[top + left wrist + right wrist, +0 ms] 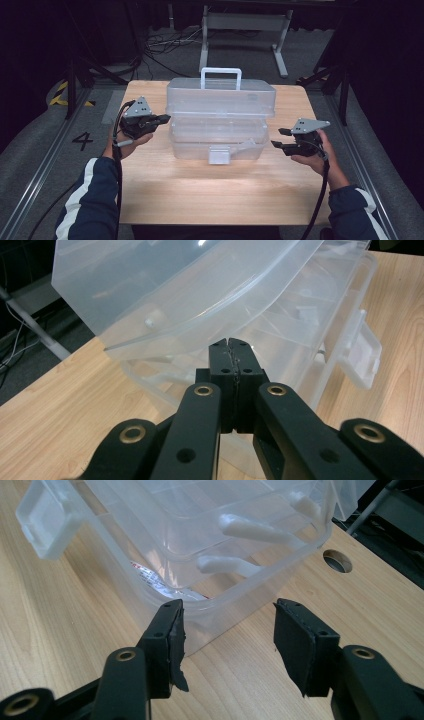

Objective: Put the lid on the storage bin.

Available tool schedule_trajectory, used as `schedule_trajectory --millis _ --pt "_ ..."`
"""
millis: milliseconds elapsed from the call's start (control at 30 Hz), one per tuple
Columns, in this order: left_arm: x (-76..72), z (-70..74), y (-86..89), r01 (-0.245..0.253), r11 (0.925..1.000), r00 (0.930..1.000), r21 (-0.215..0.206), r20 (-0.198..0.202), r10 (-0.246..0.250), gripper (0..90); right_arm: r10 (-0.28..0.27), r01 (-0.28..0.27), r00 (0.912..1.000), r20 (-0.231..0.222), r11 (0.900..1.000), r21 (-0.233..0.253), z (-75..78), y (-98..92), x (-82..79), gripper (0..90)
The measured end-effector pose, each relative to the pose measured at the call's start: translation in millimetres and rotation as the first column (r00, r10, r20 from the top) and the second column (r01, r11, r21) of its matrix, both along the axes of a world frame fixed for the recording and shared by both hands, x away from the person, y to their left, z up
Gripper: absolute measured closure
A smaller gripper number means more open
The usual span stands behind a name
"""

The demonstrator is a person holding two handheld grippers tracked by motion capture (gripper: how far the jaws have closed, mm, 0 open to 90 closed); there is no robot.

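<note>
The clear plastic toolbox (pixel 218 125) stands on the tabletop (pixel 215 190) between the two tongs, its lid (pixel 220 97) raised and its white handle (pixel 221 77) on top; the left tongs (pixel 162 119) sit at its left end, jaws pressed together with nothing between them, tips just under the edge of the lifted lid (pixel 200 295); the right tongs (pixel 279 138) hang just beside its right end, jaws spread wide and empty, apart from the wall; the left gripper view brings out the front latch (pixel 362 352) hanging loose off the box; the right gripper view shows white arms (pixel 252 530) inside the box (pixel 210 555), a round hole (pixel 337 561) in the tabletop beyond the corner, and the latch (pixel 42 522) far to its left.
</note>
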State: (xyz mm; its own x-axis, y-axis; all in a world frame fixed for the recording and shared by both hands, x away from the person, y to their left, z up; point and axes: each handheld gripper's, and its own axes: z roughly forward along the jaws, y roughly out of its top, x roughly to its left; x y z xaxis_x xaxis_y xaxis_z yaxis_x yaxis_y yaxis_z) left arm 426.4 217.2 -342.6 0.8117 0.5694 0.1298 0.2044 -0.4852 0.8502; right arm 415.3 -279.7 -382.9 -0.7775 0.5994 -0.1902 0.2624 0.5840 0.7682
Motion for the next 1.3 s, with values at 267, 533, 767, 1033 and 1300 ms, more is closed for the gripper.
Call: schedule_trajectory --millis 267,533,767,1033,1300 --pt "-6.0 -4.8 2.0 0.008 0.9999 0.9999 0.006 -0.007 -0.008 90.0 0.015 -0.015 0.9997 -0.018 1.0 -0.001 -4.4 2.7 -4.7 38.3" --pt "-10.4 -10.5 2.5 0.013 0.9999 0.9998 -0.003 -0.015 -0.013 90.0 0.013 -0.013 0.9996 -0.023 1.0 0.011 -8.0 5.2 -7.8 33.1" --pt "-12.6 -14.5 1.4 0.012 0.9999 0.9998 -0.002 -0.016 -0.012 90.0 0.016 -0.016 0.9995 -0.029 1.0 0.006 -11.2 6.0 -10.1 32.7" --pt "-14.5 -20.1 0.7 0.023 0.9997 0.9994 0.011 -0.025 -0.022 90.0 0.018 -0.018 0.9992 -0.036 1.0 0.01 -16.8 7.1 -12.1 32.2" --pt "-16.8 -28.1 -0.4 0.014 0.9991 0.9996 0.04 -0.024 -0.013 90.0 0.015 -0.015 0.9992 -0.037 1.0 0.015 -19.5 6.7 -13.0 32.1"
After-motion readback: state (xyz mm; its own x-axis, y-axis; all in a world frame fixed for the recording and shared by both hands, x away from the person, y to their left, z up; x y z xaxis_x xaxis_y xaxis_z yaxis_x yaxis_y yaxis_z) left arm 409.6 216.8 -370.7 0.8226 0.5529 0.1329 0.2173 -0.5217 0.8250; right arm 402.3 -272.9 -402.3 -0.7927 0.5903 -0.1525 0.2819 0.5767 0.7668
